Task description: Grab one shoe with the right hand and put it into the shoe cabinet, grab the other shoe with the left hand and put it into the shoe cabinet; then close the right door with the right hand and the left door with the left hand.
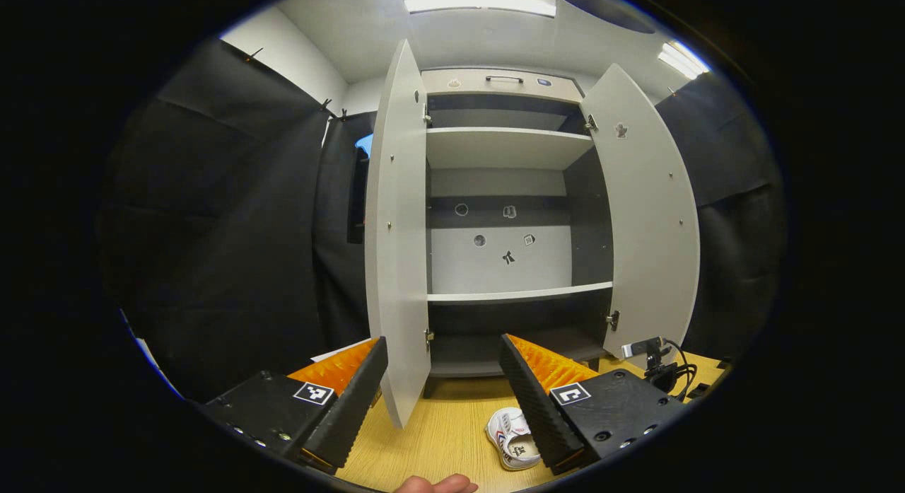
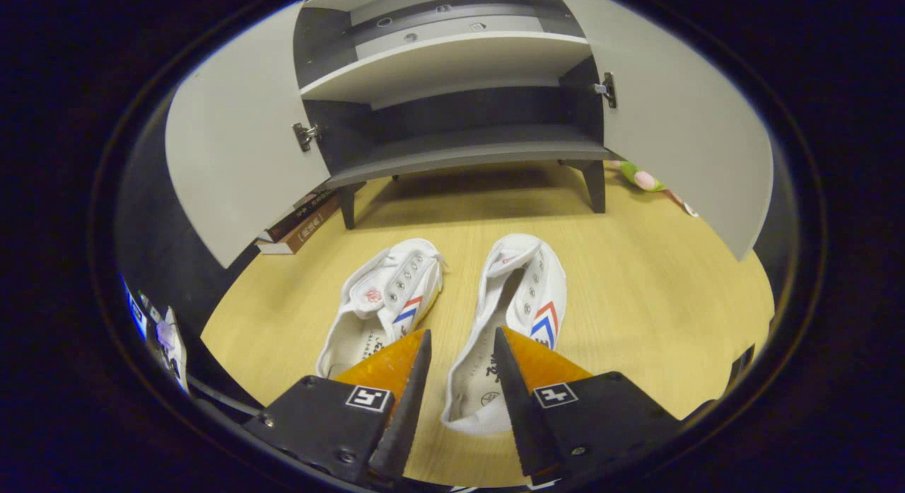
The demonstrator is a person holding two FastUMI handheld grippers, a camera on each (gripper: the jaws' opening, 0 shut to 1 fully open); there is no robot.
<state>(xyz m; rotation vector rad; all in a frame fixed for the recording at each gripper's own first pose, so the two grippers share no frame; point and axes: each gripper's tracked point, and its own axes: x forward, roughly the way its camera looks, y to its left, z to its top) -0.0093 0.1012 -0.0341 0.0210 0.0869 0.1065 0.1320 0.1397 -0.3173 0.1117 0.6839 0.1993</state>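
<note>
Right gripper view: right gripper [image 2: 459, 337] low over the bench [image 2: 636, 295], jaws apart, straddling the heel-side wall of the right shoe [image 2: 520, 295], not clamped. Left shoe [image 2: 385, 302] just beside it. Both lie in front of the shoe cabinet [image 2: 452, 61], doors open. Left gripper view: left gripper [image 1: 444, 351] jaws wide apart, facing the cabinet's shelves; one shoe [image 1: 510, 436] near its right finger.
</note>
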